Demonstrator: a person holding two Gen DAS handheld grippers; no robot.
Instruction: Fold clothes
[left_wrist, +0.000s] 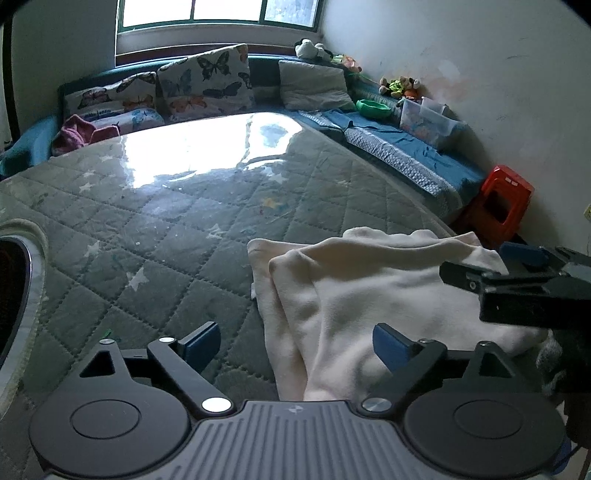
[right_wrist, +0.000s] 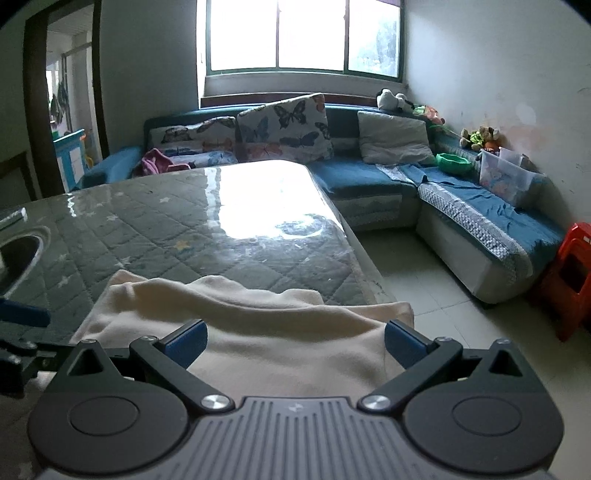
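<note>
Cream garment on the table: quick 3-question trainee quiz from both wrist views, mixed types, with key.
1. True or false: the left gripper is clamped on the cream garment.
2. Near which table edge does the garment lie? A) far edge by the sofa B) near edge, by the grippers C) middle
3. Fill in: the right gripper has its jaws ____.

Key: 1 false; 2 B; 3 open
</note>
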